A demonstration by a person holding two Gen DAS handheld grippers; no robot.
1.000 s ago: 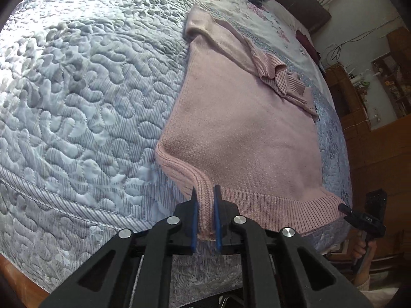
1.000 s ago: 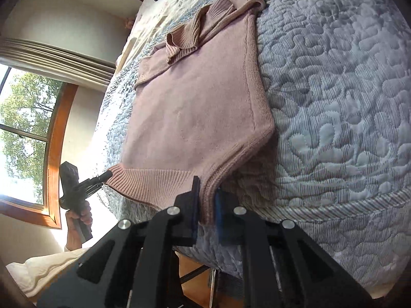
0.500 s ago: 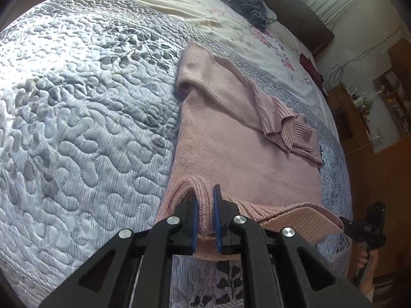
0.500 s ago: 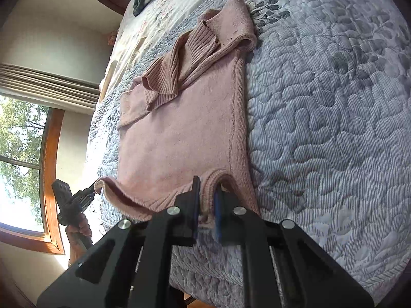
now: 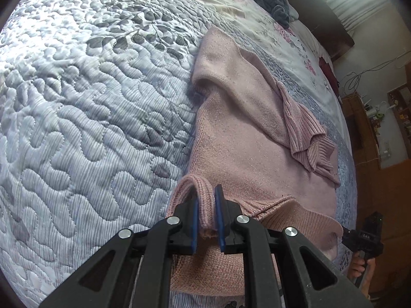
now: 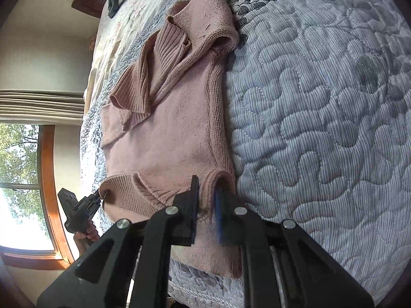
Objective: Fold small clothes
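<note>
A pink knitted sweater point(image 5: 241, 138) lies on a grey-blue quilted bedspread point(image 5: 90, 118), its sleeves folded across the chest. My left gripper point(image 5: 205, 192) is shut on the left corner of the ribbed hem, which is lifted and curled over the body. In the right wrist view the same sweater point(image 6: 167, 128) runs away from me, and my right gripper point(image 6: 206, 183) is shut on the right hem corner. The hem strip point(image 6: 128, 190) between the two corners hangs raised above the lower body. Each gripper shows in the other's view: right gripper point(image 5: 344, 231), left gripper point(image 6: 99, 196).
A dark grey garment point(image 5: 272, 2) lies at the far end of the bed near the dark headboard point(image 5: 334, 25). Wooden furniture point(image 5: 385, 169) stands at the right. A wood-framed window point(image 6: 33, 179) is at the left in the right wrist view. A hand point(image 6: 84, 236) holds the left gripper.
Both grippers have risen from the bed's edge and carried the hem forward over the sweater's body, toward the collar. The lower part now doubles over itself. Both stay shut on the hem.
</note>
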